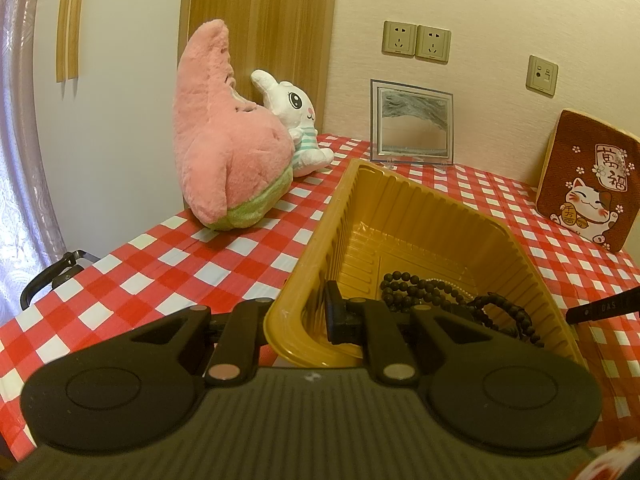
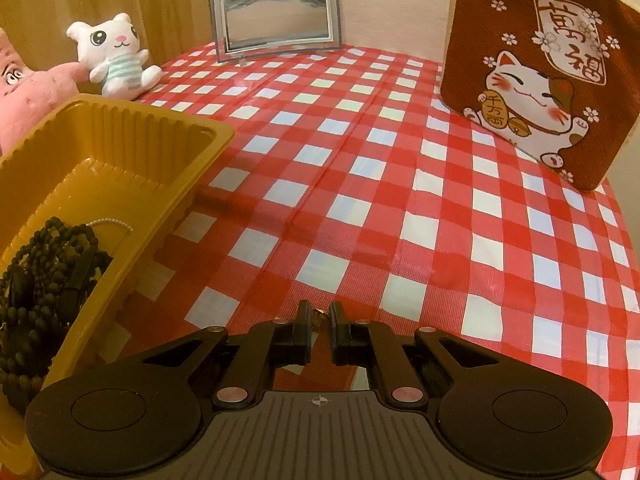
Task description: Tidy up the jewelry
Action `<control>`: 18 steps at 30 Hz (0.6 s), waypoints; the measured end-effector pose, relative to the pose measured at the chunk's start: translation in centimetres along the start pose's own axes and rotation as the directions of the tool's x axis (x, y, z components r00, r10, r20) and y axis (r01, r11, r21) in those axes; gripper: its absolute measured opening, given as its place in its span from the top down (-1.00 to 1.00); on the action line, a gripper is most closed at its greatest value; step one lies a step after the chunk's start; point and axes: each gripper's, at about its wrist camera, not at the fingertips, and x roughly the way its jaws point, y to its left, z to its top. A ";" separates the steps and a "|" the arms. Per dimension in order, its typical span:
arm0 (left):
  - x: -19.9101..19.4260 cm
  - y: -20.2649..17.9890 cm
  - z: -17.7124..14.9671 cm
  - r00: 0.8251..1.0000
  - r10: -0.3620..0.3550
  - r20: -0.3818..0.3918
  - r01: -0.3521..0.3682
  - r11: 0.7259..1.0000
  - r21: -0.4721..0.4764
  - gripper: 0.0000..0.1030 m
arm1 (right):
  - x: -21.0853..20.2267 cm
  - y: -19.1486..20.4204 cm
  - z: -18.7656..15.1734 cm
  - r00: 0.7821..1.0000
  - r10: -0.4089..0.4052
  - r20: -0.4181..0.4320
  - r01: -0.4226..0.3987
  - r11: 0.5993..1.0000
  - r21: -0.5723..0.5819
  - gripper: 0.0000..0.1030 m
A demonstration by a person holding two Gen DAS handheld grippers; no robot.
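Observation:
A yellow plastic tray (image 1: 400,184) sits on the red-checked table and also shows in the right wrist view (image 2: 132,116). Inside it lie black bead strands (image 1: 420,292) and a thin pale chain (image 2: 110,222). My left gripper (image 1: 300,320) is shut on the tray's near wall, one finger inside (image 1: 340,316), the other hidden outside. My right gripper (image 2: 320,318) is low over the cloth right of the tray, its jaws narrowly apart around a small ring (image 2: 319,314).
A pink plush (image 1: 228,136) and a white bunny plush (image 1: 300,124) sit at the back left. A glass sand frame (image 2: 276,16) stands at the back wall. A lucky-cat cushion (image 2: 536,76) leans at the right. Checked cloth (image 2: 360,160) covers the table.

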 end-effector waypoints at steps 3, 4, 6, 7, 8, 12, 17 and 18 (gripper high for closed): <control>0.0 0.0 0.0 1.000 0.000 0.001 0.000 1.000 0.000 0.76 | -0.2 -0.2 0.0 1.000 0.007 0.005 -0.007 1.000 0.002 0.84; 0.0 0.0 0.0 1.000 0.000 0.000 0.000 1.000 0.000 0.76 | -0.3 -0.2 0.1 1.000 0.010 0.008 -0.011 1.000 0.006 0.84; 0.0 0.0 0.0 1.000 0.000 0.000 0.000 1.000 -0.001 0.76 | -0.7 -0.3 0.2 1.000 0.015 0.017 -0.016 1.000 0.010 0.84; 0.0 0.0 0.0 1.000 0.000 0.001 0.000 1.000 -0.001 0.76 | -0.9 -0.3 0.3 1.000 0.017 0.021 -0.017 1.000 0.010 0.84; 0.0 0.0 0.0 1.000 0.000 0.001 0.000 1.000 0.000 0.76 | -1.2 -0.3 0.4 0.999 0.020 0.025 -0.020 1.000 0.011 0.84; 0.0 -0.1 0.1 1.000 0.000 0.000 0.000 1.000 0.000 0.76 | -2.5 -0.3 0.9 0.998 0.040 0.054 -0.042 0.999 0.022 0.85; 0.0 -0.1 0.0 1.000 0.000 0.001 0.000 1.000 -0.001 0.76 | -4.7 -0.1 2.2 0.990 0.098 0.104 -0.104 0.993 0.051 0.84; 0.0 -0.1 0.1 1.000 -0.001 0.001 0.001 1.000 0.000 0.76 | -5.2 0.1 2.4 0.986 0.116 0.116 -0.123 0.991 0.055 0.85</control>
